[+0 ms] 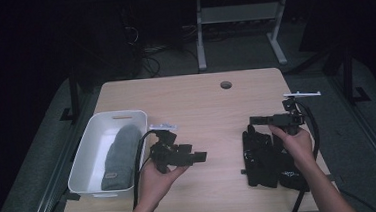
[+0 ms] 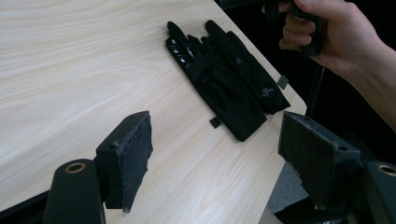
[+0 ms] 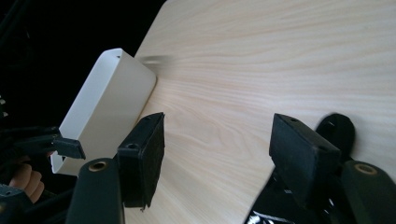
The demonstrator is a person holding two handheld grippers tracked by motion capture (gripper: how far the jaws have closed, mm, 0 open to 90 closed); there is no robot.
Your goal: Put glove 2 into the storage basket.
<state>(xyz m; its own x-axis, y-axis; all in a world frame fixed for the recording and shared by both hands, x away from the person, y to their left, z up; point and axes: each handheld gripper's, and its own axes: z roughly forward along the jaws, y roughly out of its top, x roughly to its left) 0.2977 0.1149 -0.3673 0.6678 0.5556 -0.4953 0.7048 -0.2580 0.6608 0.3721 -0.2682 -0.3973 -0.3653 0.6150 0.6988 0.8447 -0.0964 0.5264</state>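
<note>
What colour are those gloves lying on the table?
The gloves are black, with some glossy patches; the left gripper view shows them best.

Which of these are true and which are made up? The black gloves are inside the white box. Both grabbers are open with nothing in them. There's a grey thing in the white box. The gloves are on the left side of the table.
1. The black gloves are inside the white box. False: they lie flat on the wooden table.
2. The left gripper and the right gripper are both open and hold nothing. True.
3. A grey thing lies in the white box. True; it looks like folded grey fabric.
4. The gloves are on the left side of the table. False: they are on the right, under the right gripper; the box is on the left.
</note>
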